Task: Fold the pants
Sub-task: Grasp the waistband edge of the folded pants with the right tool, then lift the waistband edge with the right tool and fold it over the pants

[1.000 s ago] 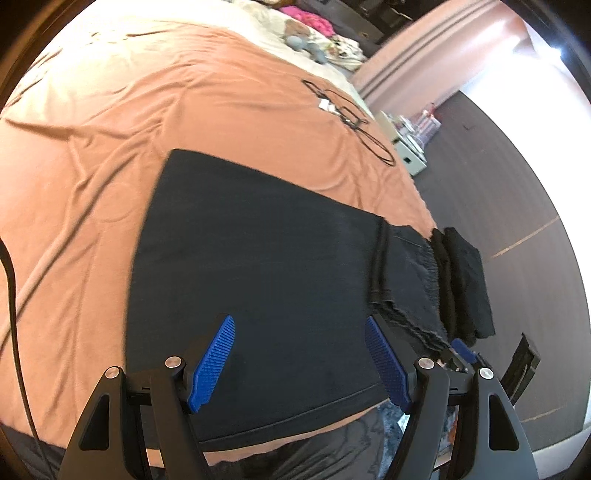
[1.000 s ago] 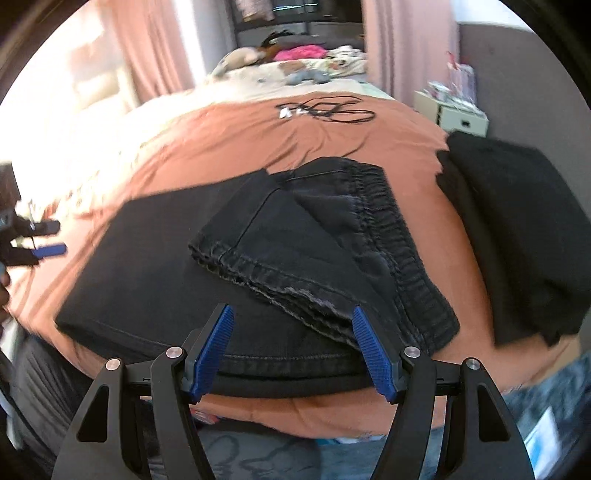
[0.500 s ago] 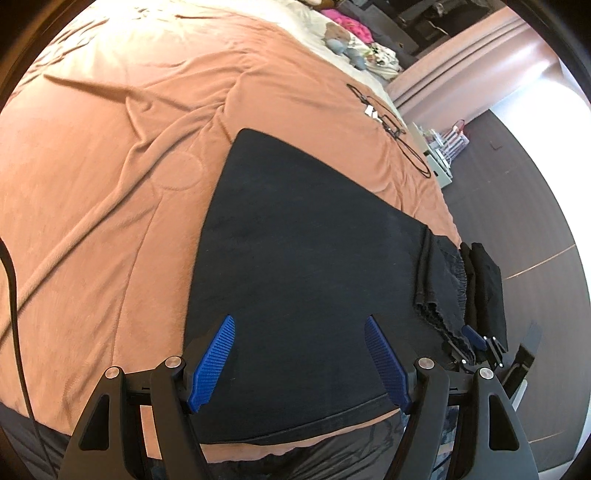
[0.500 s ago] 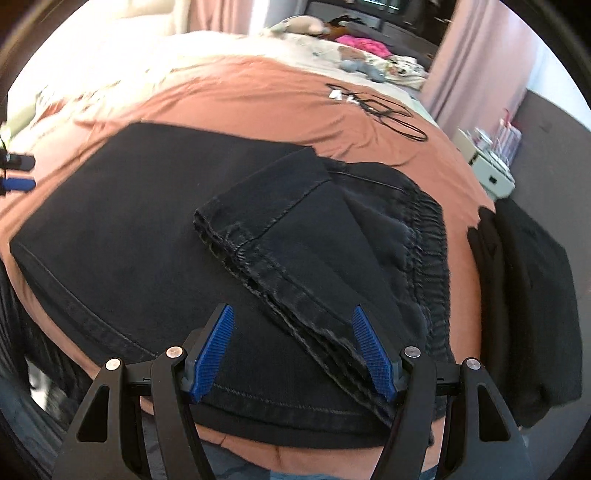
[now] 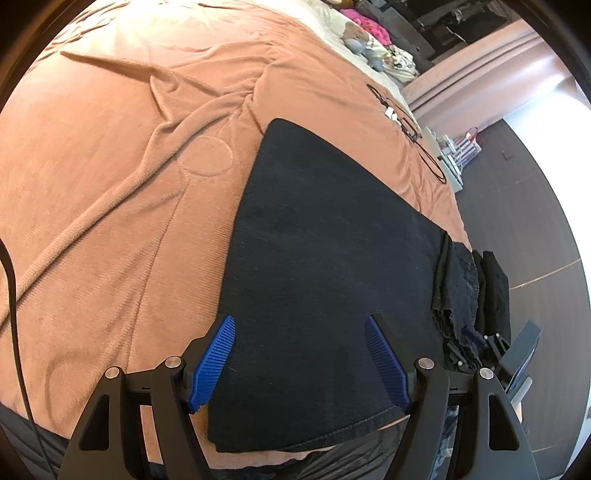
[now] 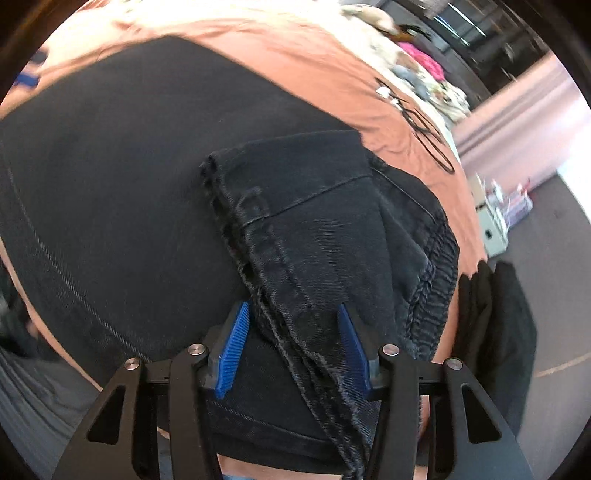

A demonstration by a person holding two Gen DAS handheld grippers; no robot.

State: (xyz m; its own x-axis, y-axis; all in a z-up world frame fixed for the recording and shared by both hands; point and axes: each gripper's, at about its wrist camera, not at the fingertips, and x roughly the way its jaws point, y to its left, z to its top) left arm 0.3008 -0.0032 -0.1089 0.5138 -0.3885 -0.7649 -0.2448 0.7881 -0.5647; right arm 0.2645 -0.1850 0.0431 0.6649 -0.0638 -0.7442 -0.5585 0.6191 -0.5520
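Black denim pants [image 5: 325, 240] lie flat on a rust-orange bedspread [image 5: 110, 166]. My left gripper [image 5: 299, 325] hovers open over their near-left corner, nothing between its blue pads. In the right wrist view the pants [image 6: 129, 184] have their leg ends folded back over the elastic waistband [image 6: 432, 280]. My right gripper [image 6: 292, 306] straddles the frayed hem layers [image 6: 295, 350]. Its jaws are closing with that hem between them, and a gap still shows at the left pad.
A folded black garment [image 6: 509, 325] lies at the bed's right edge beside the pants. A black cable with a white plug [image 5: 406, 125] rests farther back on the bedspread. Soft toys and clothes [image 5: 369, 33] sit at the far end. Dark floor [image 5: 535, 192] lies to the right.
The left gripper slid toward the pants' left end and sank a little. The right gripper rolled, came in close over the frayed hem, and its jaws narrowed around it.
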